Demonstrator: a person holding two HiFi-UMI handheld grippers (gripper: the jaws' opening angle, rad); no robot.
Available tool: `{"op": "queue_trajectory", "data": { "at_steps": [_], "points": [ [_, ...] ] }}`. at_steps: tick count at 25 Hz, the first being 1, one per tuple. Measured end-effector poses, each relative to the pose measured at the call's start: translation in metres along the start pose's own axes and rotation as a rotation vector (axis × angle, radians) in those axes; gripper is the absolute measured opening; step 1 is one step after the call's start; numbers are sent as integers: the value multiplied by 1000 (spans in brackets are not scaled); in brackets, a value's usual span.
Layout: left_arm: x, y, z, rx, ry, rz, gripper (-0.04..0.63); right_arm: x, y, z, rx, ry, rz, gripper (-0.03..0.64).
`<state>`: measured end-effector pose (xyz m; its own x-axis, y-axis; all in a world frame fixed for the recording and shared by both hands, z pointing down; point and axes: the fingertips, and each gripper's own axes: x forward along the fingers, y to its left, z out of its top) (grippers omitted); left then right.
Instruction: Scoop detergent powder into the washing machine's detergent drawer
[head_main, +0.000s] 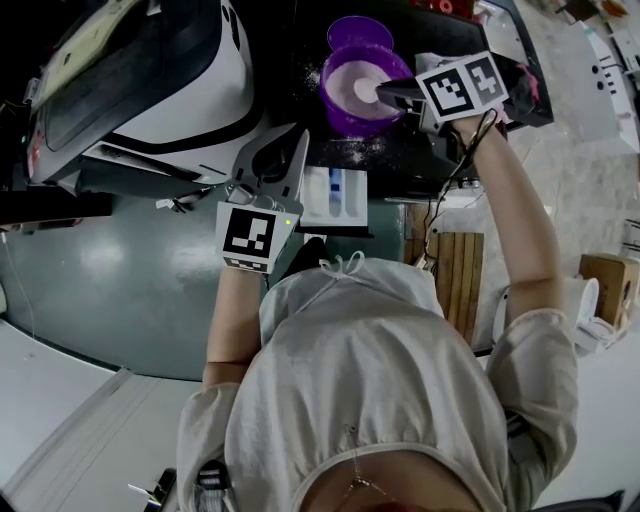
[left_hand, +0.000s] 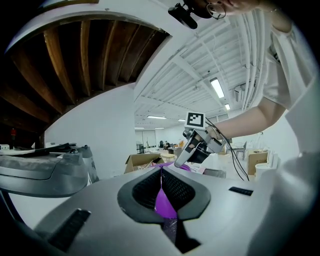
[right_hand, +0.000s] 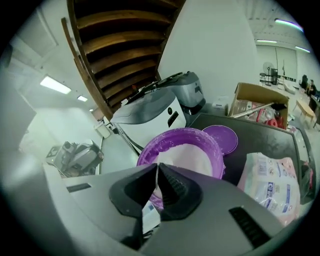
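Head view: my right gripper (head_main: 385, 92) reaches over the purple bowl (head_main: 340, 122), its white scoop (head_main: 368, 91) down in the powder (head_main: 345, 85). The open detergent drawer (head_main: 335, 195) lies near, beside my left gripper (head_main: 295, 140). Left gripper view: jaws together, empty, facing the bowl. Right gripper view: jaws clamped on the scoop's thin handle. I judge scooping is in hand; next, lift level and carry across to the drawer.

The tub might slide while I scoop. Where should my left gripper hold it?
Pinch the rim of the purple tub on the side facing the washing machine, coming from above with one jaw inside: the round body looks too wide to span, and the right gripper holding the scoop occupies the opposite side.
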<state>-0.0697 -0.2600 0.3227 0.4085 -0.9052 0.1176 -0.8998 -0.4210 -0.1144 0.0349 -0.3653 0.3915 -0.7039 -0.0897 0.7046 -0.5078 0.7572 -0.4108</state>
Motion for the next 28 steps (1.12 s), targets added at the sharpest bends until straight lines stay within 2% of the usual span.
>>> {"op": "queue_trajectory", "data": {
  "at_steps": [4,10,12,14,17,21,28],
  "points": [
    [4,-3,2,6,0,-8,23,-11,9,0,107,-87,78,12],
    [9,-9,10,17,-13,-15,23,-28,27,0,265,-219,245,12],
    [9,-11,13,23,-17,-18,23,-32,34,-6,364,-249,296,12],
    [10,-14,15,28,-20,-20,23,-38,34,-14,463,-265,300,12],
    [10,-18,16,31,-19,-23,23,-46,32,-20,499,-300,322,12],
    [8,-27,18,32,-24,-29,23,-56,38,-32,535,-350,402,12],
    [-9,-59,20,40,-29,-45,23,-70,56,-73,608,-402,491,12]
  ]
}}
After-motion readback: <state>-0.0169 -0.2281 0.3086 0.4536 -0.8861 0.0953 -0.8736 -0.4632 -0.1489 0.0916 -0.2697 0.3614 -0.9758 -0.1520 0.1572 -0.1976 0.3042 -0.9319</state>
